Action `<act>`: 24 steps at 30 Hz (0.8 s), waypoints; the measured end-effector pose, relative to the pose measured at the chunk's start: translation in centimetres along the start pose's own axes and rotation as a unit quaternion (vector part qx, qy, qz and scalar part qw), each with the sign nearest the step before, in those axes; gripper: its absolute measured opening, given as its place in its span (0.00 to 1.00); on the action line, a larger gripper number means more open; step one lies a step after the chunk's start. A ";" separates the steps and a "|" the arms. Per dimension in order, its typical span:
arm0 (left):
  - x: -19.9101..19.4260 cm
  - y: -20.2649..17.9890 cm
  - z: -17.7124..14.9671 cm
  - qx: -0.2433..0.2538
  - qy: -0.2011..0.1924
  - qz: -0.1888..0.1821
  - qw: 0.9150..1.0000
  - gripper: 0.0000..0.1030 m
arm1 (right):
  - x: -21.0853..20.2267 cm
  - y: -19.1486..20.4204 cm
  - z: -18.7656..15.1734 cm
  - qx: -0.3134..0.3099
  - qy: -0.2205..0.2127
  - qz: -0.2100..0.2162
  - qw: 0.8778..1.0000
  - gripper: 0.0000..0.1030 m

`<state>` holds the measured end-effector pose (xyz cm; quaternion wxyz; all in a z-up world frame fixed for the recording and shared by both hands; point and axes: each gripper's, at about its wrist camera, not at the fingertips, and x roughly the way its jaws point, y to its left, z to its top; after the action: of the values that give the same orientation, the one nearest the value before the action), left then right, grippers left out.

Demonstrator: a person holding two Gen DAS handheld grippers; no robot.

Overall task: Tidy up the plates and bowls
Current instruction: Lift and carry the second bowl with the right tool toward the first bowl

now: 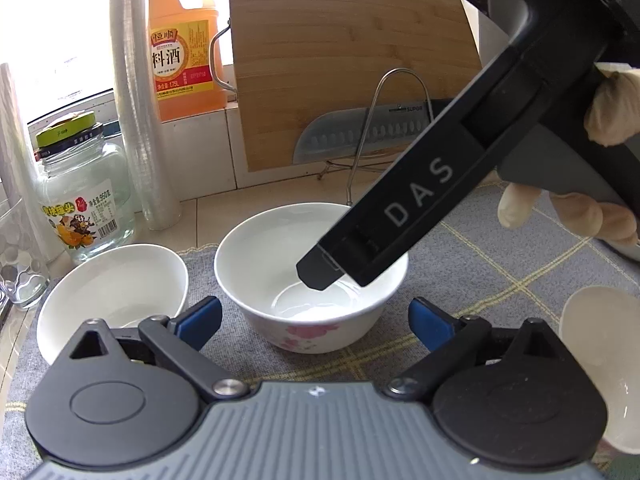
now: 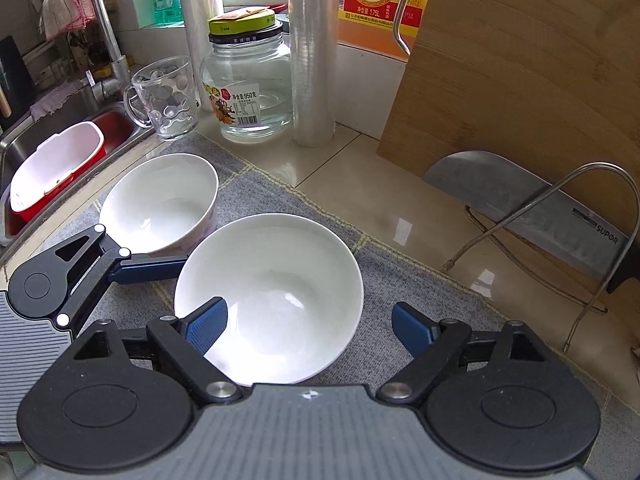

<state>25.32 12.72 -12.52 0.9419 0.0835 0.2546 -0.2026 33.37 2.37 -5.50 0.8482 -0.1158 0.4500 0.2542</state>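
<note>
The flowered bowl (image 1: 310, 276) sits centre frame between the left gripper's (image 1: 314, 318) spread fingers; the right gripper (image 2: 310, 326), also released, straddles its rim.

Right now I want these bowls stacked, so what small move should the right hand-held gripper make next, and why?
Probably ease forward and down, then close on the near rim of the flowered bowl. The right hand-held gripper is open, one finger inside the bowl and one outside. A second bowl sits beside it to stack into.
</note>
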 end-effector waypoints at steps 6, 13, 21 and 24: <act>0.2 0.2 0.1 -0.003 -0.002 0.001 1.000 0.95 | 0.7 -0.4 0.5 0.000 0.004 0.016 1.000 0.86; 0.5 0.4 0.2 -0.002 -0.003 -0.002 1.000 0.90 | 1.3 -0.8 0.8 0.008 0.007 0.037 0.999 0.78; 0.7 0.4 0.3 0.000 -0.006 -0.004 1.000 0.90 | 1.5 -1.0 0.9 0.015 0.006 0.048 0.999 0.74; 0.7 0.5 0.3 0.000 -0.006 -0.004 1.000 0.90 | 1.5 -1.2 0.9 0.020 0.005 0.052 0.998 0.73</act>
<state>26.18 12.82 -12.59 0.9427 0.0812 0.2491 -0.2067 35.32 2.27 -6.24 0.8338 -0.0764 0.4647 0.2881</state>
